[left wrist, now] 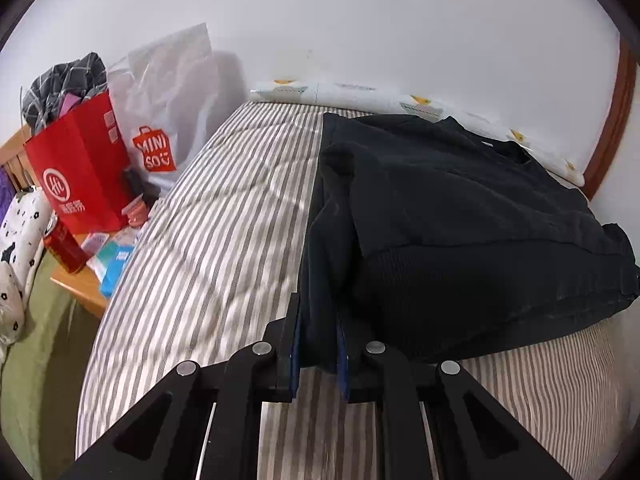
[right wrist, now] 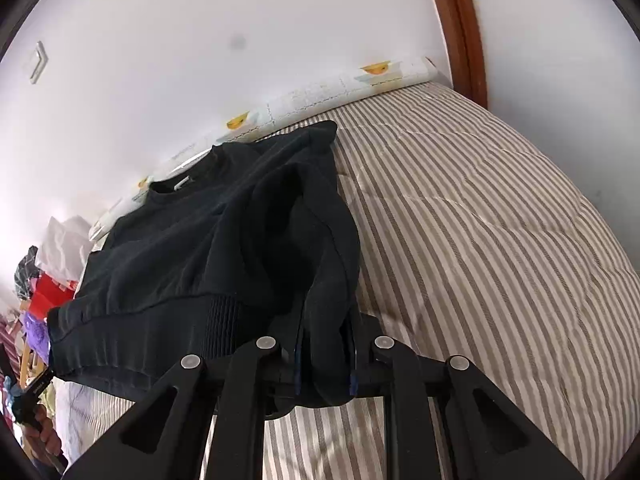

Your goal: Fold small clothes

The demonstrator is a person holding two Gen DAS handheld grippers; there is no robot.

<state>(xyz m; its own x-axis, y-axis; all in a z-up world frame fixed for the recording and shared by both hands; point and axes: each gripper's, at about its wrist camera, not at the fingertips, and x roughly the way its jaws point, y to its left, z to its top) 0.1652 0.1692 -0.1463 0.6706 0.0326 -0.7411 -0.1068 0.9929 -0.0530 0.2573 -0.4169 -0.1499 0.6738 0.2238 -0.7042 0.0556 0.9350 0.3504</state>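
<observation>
folding black sweater (left wrist: 460,200) on striped bed (left wrist: 208,216): left gripper (left wrist: 318,344) and right gripper (right wrist: 324,352) each clenched on hem corners; next, likely carry hem toward collar.

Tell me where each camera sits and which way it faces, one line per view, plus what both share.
Left wrist: rides on the left gripper, looking forward along its fingers over the striped bed toward the white wall; both fingers show, clamped on the black sweater; a red bag stands at the left.
Right wrist: rides on the right gripper, looking across the same bed to the wall; its fingers pinch the sweater's other side.
Shared: sweater, bed, wall, patterned pillow.
</observation>
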